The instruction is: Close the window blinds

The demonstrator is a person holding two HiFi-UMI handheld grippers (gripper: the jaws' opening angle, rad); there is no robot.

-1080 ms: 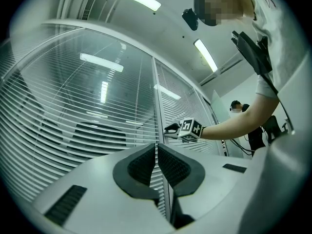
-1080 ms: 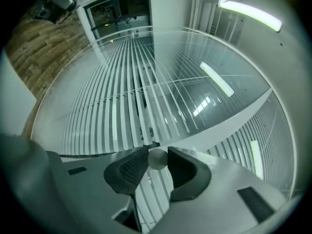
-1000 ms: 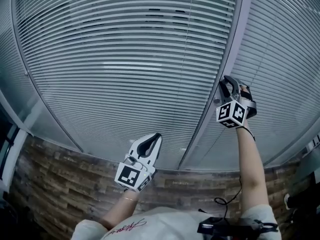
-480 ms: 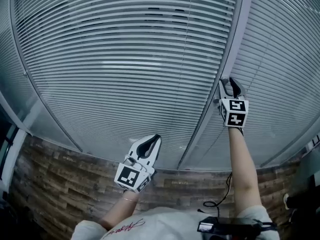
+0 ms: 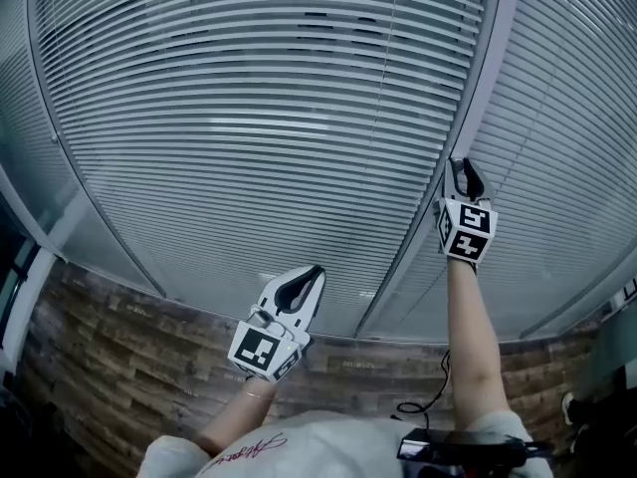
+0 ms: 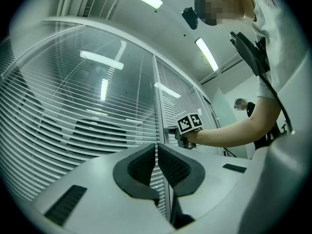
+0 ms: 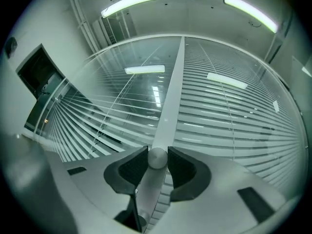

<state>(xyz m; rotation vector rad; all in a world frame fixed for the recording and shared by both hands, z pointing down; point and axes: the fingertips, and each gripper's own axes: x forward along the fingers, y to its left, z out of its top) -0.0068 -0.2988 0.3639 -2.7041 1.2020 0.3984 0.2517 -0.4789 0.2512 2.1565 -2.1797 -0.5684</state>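
White slatted blinds (image 5: 259,118) hang behind glass, split by a grey mullion (image 5: 468,118). My right gripper (image 5: 466,164) is raised against that mullion. In the right gripper view its jaws (image 7: 157,156) grip a small round grey knob (image 7: 157,158) on the mullion (image 7: 173,91), with a pad pressed on each side. The jaws have just been closing a little with the knob between them. My left gripper (image 5: 314,272) hangs lower and to the left, shut and empty, pointing at the blinds (image 6: 157,147). In the left gripper view my right gripper (image 6: 171,129) reaches the mullion.
A second blind panel (image 5: 567,118) lies right of the mullion. A brown plank-patterned surface (image 5: 100,357) runs below the window. A black cable (image 5: 438,401) hangs by my right arm. Another person (image 6: 248,108) stands far off to the right.
My right gripper has rolled about its own axis on the knob, so its marker cube shows a different face, and it sits slightly higher. The left gripper has stayed still.
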